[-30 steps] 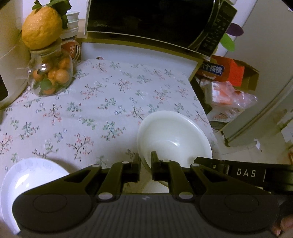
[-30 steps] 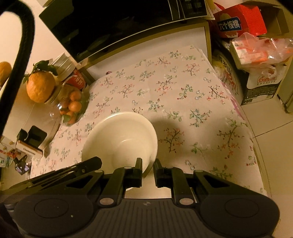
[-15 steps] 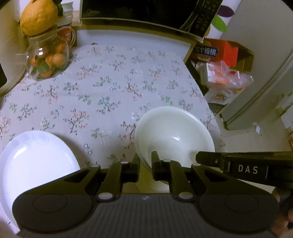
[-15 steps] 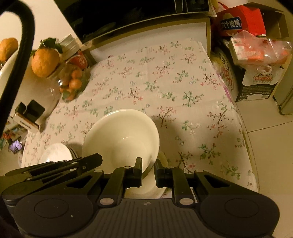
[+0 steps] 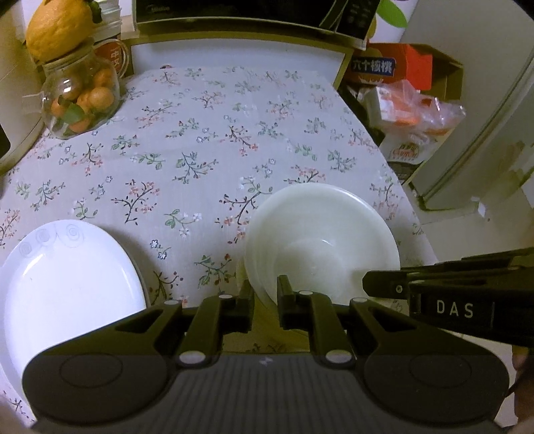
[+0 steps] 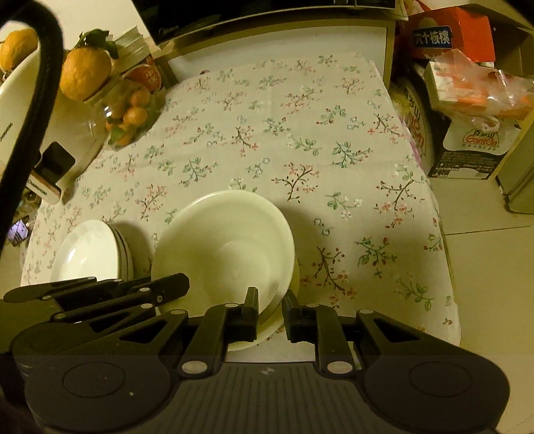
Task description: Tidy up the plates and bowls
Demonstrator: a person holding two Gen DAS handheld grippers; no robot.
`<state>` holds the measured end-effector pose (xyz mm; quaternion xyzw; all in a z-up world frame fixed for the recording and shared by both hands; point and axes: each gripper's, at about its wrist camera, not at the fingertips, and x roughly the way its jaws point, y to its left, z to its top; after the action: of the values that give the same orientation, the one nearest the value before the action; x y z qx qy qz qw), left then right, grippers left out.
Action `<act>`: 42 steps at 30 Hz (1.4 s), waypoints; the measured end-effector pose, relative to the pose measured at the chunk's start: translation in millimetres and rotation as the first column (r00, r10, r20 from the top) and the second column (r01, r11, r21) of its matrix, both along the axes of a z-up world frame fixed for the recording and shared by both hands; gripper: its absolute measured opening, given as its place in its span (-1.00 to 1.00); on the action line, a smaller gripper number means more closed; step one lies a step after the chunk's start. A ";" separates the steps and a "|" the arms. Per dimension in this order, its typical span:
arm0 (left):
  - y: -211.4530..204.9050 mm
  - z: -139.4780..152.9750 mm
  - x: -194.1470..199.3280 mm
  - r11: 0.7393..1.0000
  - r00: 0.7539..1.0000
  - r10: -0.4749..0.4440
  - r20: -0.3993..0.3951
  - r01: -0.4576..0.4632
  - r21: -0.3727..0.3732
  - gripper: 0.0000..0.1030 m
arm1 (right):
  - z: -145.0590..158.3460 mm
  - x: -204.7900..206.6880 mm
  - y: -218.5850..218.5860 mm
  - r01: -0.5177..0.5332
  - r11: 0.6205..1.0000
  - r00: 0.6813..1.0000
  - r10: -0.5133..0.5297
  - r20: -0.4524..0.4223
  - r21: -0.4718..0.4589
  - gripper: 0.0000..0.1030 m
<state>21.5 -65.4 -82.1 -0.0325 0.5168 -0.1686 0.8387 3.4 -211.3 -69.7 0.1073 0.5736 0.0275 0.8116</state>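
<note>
A cream bowl (image 5: 320, 237) is held at its near rim by both grippers and sits in another cream bowl whose rim shows under it (image 6: 247, 340). My left gripper (image 5: 265, 293) is shut on its left rim. My right gripper (image 6: 270, 302) is shut on its right rim; it also shows in the left wrist view (image 5: 380, 283). The bowl shows in the right wrist view (image 6: 227, 243). A stack of white plates (image 5: 66, 287) lies on the floral tablecloth to the left, also in the right wrist view (image 6: 90, 253).
A glass jar of small oranges (image 5: 80, 100) with a large citrus on top stands at the back left. A microwave (image 5: 253, 13) is at the back. Boxes and bags (image 5: 400, 96) sit beyond the table's right edge (image 6: 444, 240).
Both grippers have drawn the bowl back towards the table's near edge and lowered it into a second bowl. The plate stack has come into view on the left.
</note>
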 end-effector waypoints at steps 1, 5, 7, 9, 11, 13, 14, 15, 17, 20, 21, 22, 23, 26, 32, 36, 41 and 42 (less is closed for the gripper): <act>0.7 -0.4 -0.1 1.000 1.000 0.001 -0.003 -0.001 0.002 -0.76 | -1.1 -0.2 1.0 -0.005 1.000 1.000 0.005 -0.004 -0.005 -0.66; 0.2 -0.1 0.2 1.000 1.000 -0.004 0.003 0.004 0.016 -0.75 | -3.2 -0.3 2.8 -0.013 1.000 1.000 0.013 -0.010 -0.013 -0.65; -1.6 -0.1 -0.6 1.000 1.000 -0.010 0.011 0.009 0.025 -0.75 | -3.9 -0.1 3.6 -0.017 1.000 1.000 0.017 -0.012 -0.015 -0.64; -2.4 -0.2 -1.2 0.999 1.000 -0.013 0.017 0.012 0.031 -0.75 | -4.8 0.0 4.7 -0.020 1.000 1.000 0.020 -0.014 -0.024 -0.62; -3.1 -0.2 -1.5 0.999 1.000 -0.013 0.021 0.013 0.035 -0.75 | -5.9 0.4 5.8 -0.026 0.999 1.000 0.026 -0.017 -0.032 -0.62; -2.7 -0.1 -1.4 0.999 1.000 -0.014 0.021 0.013 0.036 -0.75 | -6.3 0.3 6.4 -0.031 0.999 0.999 0.030 -0.019 -0.037 -0.62; -2.4 0.0 -1.1 0.999 1.000 -0.015 0.020 0.014 0.037 -0.75 | -6.3 0.3 6.6 -0.033 0.999 0.999 0.033 -0.019 -0.037 -0.61; -2.1 0.0 -0.9 0.999 1.000 -0.015 0.020 0.014 0.037 -0.74 | -6.4 0.3 6.9 -0.036 0.999 0.999 0.035 -0.019 -0.037 -0.60; -1.7 -0.1 -0.5 0.999 1.000 -0.013 0.018 0.013 0.035 -0.74 | -7.0 0.6 7.8 -0.038 0.999 0.999 0.037 -0.021 -0.038 -0.58; -1.7 -0.9 -0.8 0.999 1.000 -0.017 0.017 0.017 0.032 -0.72 | -7.9 0.8 8.7 -0.043 0.998 0.999 0.042 -0.024 -0.041 -0.57; -2.4 -0.9 -0.9 0.999 1.000 -0.019 0.018 0.018 0.035 -0.67 | -8.2 1.0 9.2 -0.045 0.998 0.999 0.044 -0.025 -0.043 -0.57; -3.2 -0.8 -1.2 0.999 1.000 -0.024 0.019 0.023 0.036 -0.65 | -8.2 1.1 9.8 -0.048 0.998 0.999 0.046 -0.025 -0.045 -0.55; -3.6 -0.7 -1.3 0.999 0.999 -0.026 0.019 0.025 0.037 -0.64 | -8.1 1.1 10.3 -0.049 0.998 0.999 0.048 -0.025 -0.046 -0.55; -3.2 -0.5 -0.7 0.999 1.000 -0.024 0.014 0.023 0.035 -0.62 | -7.8 0.7 11.9 -0.054 0.997 0.998 0.053 -0.023 -0.049 -0.53; 2.7 0.8 2.3 1.000 1.000 -0.006 -0.004 0.006 0.026 -0.51 | -6.7 0.2 9.8 -0.047 0.998 0.999 0.047 -0.018 -0.040 -0.52; 6.7 -4.5 4.0 1.000 0.999 0.007 -0.034 -0.006 0.016 -0.51 | -6.8 0.1 10.2 -0.045 0.998 0.999 0.044 -0.017 -0.045 -0.45; 8.9 -4.5 4.7 1.000 0.999 0.013 -0.039 -0.013 0.008 -0.51 | -4.5 -0.6 7.8 -0.038 0.999 0.999 0.038 -0.006 -0.038 -0.45; 9.7 -4.0 5.2 1.000 0.999 0.017 -0.040 -0.017 0.005 -0.50 | -3.5 -0.6 6.7 -0.034 0.999 0.999 0.034 -0.003 -0.037 -0.45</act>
<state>26.7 -55.7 -86.1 -0.0384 0.5337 -0.1598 0.8295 2.7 -204.6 -73.2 0.0827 0.5765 0.0306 0.8123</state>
